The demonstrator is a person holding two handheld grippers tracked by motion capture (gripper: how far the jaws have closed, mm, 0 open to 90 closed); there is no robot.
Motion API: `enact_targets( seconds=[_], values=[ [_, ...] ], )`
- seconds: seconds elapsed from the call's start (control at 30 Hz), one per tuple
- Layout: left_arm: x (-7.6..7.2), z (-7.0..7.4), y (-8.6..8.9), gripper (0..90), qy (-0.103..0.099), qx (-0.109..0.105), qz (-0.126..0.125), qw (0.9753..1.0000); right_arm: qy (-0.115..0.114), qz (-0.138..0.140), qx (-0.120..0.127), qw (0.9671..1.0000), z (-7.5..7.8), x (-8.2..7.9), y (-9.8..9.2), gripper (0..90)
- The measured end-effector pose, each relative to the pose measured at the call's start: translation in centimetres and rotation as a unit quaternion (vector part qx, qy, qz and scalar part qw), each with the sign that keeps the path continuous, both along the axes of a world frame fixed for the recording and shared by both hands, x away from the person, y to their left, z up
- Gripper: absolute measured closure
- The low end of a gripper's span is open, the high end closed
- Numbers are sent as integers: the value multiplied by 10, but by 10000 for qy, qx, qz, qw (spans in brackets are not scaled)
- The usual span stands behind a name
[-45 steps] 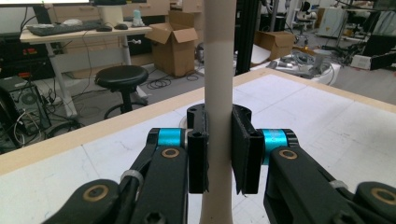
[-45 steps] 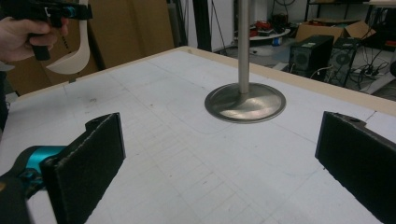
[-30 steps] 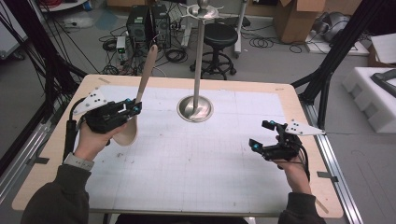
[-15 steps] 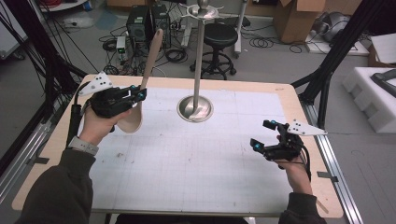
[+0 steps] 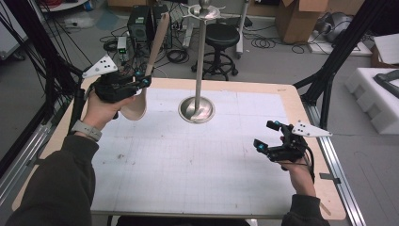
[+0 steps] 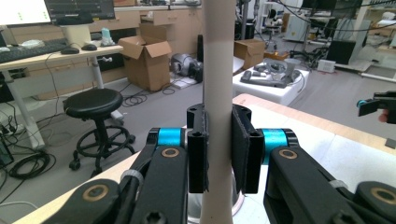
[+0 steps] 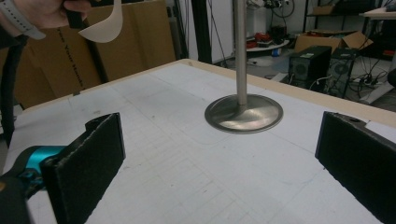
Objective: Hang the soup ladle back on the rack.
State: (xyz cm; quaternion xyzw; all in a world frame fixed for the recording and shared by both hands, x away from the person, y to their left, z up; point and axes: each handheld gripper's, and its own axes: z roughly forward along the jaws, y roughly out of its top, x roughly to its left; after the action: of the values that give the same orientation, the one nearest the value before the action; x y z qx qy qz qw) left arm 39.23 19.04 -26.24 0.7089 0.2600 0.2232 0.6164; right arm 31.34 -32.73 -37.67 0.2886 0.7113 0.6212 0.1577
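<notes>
Shoehorn (image 5: 153, 56) higher than before, clenched in left hand-held gripper (image 5: 143, 81); right hand-held gripper (image 5: 266, 136) released.

No text, label, brand, number or sign can be read anywhere in these views.
</notes>
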Motion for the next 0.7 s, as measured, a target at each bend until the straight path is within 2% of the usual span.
enact_targets(
  seconds=[0.27, 0.7],
  values=[
    [11, 6, -8, 779, -32, 22, 46, 10000, -8, -14, 23, 10000, 0, 0, -1, 4],
    [24, 7, -17, 778, 68, -19, -14, 10000, -35, -14, 67, 10000, 1, -1, -3, 4]
  ],
)
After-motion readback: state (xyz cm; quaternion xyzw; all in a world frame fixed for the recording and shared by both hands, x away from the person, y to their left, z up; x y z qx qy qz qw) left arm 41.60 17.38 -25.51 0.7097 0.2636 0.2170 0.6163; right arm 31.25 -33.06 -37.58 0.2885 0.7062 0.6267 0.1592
